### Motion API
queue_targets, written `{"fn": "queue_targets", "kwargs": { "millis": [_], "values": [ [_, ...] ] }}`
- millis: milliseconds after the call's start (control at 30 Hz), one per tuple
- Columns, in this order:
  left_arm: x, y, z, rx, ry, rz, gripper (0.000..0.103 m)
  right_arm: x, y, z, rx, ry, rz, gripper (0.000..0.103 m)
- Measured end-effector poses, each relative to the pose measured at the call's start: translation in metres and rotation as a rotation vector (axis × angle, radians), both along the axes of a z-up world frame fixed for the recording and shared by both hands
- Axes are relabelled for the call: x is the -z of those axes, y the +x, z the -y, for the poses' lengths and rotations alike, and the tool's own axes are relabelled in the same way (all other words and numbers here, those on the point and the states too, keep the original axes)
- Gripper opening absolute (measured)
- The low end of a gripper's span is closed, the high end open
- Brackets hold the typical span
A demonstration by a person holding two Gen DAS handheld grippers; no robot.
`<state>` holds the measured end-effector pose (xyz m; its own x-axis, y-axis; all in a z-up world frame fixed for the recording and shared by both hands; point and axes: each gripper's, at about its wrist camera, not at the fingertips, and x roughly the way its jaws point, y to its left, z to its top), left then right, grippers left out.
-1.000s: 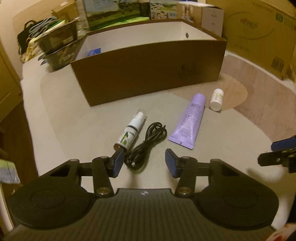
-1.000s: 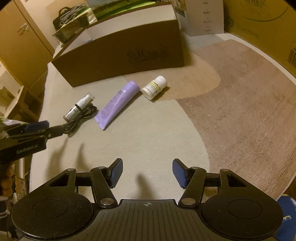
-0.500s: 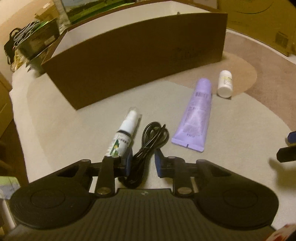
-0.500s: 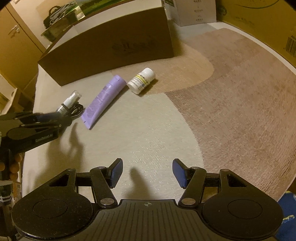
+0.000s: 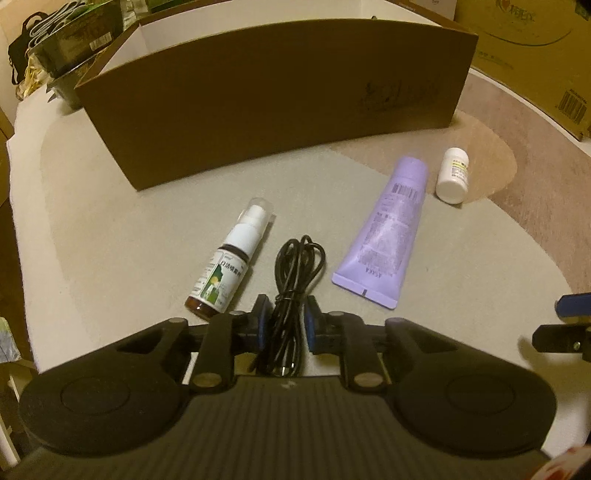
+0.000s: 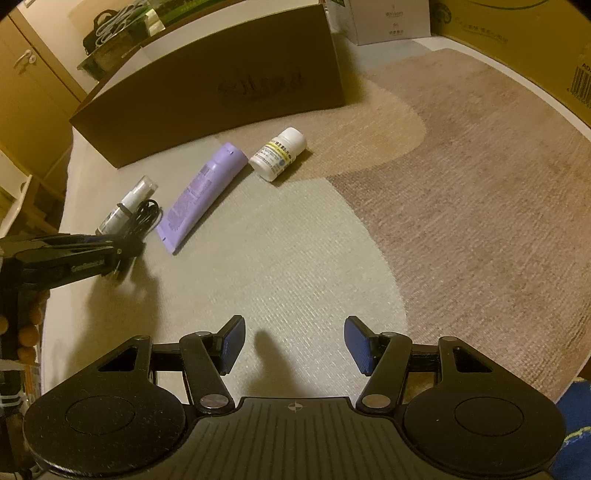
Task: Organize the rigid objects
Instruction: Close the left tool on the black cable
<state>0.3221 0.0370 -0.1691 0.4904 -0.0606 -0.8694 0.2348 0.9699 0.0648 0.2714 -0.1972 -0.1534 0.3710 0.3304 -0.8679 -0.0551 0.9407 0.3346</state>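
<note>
My left gripper [image 5: 284,317] is shut on the near end of a coiled black cable [image 5: 295,269] that lies on the mat. A small spray bottle [image 5: 229,262] lies just left of the cable. A purple tube [image 5: 391,229] and a white pill bottle [image 5: 452,175] lie to the right. A long open brown cardboard box [image 5: 273,92] stands behind them. My right gripper [image 6: 293,345] is open and empty, low over bare mat, well right of the objects. From the right wrist view I see the left gripper [image 6: 122,251] on the cable [image 6: 146,218], the tube [image 6: 201,192] and the pill bottle [image 6: 279,155].
Cardboard cartons [image 5: 535,55] stand at the back right and a white box [image 6: 388,18] behind the brown box. Bags and clutter [image 5: 62,44] sit at the back left. The mat's left edge [image 5: 18,221] drops off beside a wooden cabinet [image 6: 33,92].
My left gripper moved forward over the cable and its jaws closed from wide open onto the cable's near end. The right gripper drifted slightly and stayed open.
</note>
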Motion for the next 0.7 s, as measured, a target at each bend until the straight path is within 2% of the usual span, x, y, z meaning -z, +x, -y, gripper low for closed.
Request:
{"fn": "queue_targets", "kwargs": {
  "millis": [167,333,533,700],
  "values": [
    [-0.008,-0.008,-0.001,-0.013,-0.040,0.033,0.012,-0.003,0.005,-0.005,-0.010,-0.001,0.012,0.060],
    [-0.020,-0.010,-0.009,-0.058,-0.081,0.057,0.012,-0.010,0.017,-0.009,-0.017,0.009,0.075,0.060],
    [-0.028,0.001,-0.013,-0.101,-0.113,0.061,0.012,-0.016,0.041,-0.013,-0.108,-0.055,0.312,0.060],
    [-0.029,0.013,-0.011,-0.127,-0.121,0.055,0.012,-0.012,0.069,-0.013,-0.245,-0.080,0.395,0.060]
  ]
}}
